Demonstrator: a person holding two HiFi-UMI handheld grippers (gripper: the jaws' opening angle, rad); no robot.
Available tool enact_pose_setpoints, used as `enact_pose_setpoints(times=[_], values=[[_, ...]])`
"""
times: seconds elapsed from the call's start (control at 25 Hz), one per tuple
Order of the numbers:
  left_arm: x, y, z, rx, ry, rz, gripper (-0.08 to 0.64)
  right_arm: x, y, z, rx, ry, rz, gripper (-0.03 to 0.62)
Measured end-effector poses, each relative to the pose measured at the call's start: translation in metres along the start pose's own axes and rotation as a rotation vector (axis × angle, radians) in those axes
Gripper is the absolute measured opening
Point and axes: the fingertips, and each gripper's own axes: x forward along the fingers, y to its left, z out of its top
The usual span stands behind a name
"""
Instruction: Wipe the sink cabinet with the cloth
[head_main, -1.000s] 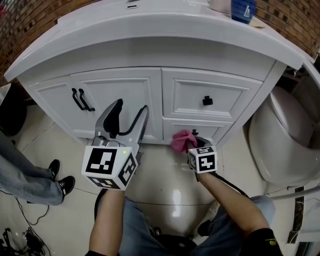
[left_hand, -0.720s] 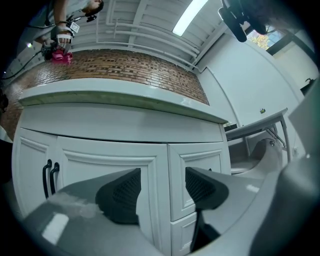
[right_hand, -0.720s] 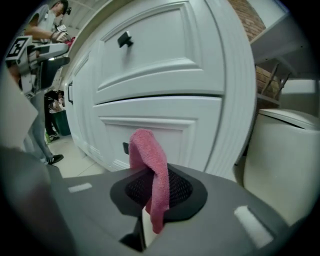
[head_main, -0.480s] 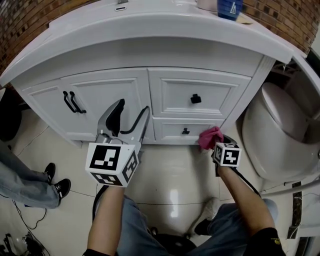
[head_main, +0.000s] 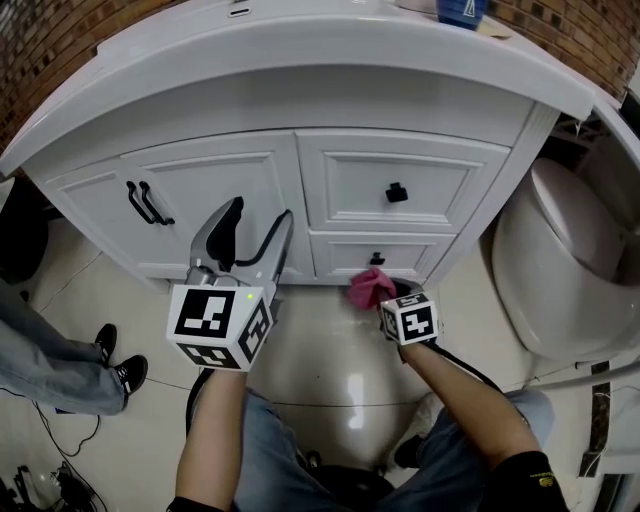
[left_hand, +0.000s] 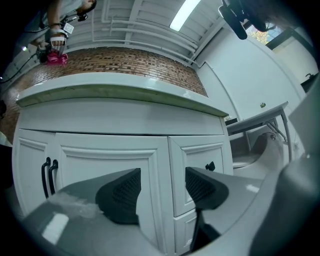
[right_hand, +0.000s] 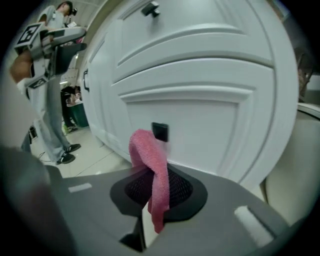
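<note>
Firmly, right tongs (right_hand: 159, 189) pinch pink cloth (right_hand: 150, 160) near lower drawer (head_main: 340, 255).

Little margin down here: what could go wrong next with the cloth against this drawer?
The right gripper pinches only a thin fold of the pink cloth, so rubbing might pull it free. The cloth sits by the black knob of the lower drawer and may snag. The open left gripper hangs before the cabinet door and could knock it.
</note>
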Motion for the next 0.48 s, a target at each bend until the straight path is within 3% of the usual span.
enact_pose_setpoints(times=[0.2,0.48], values=[[-0.001,0.003,0.001,-0.002,0.0,0.008,0.278,0.039,0.077,0.016,-0.043,-0.015,0.116,0.041],[-0.009,0.01,0.001,0.017,0.012,0.025,0.278,0.079,0.113,0.026,-0.214,0.003,0.118,0.04]])
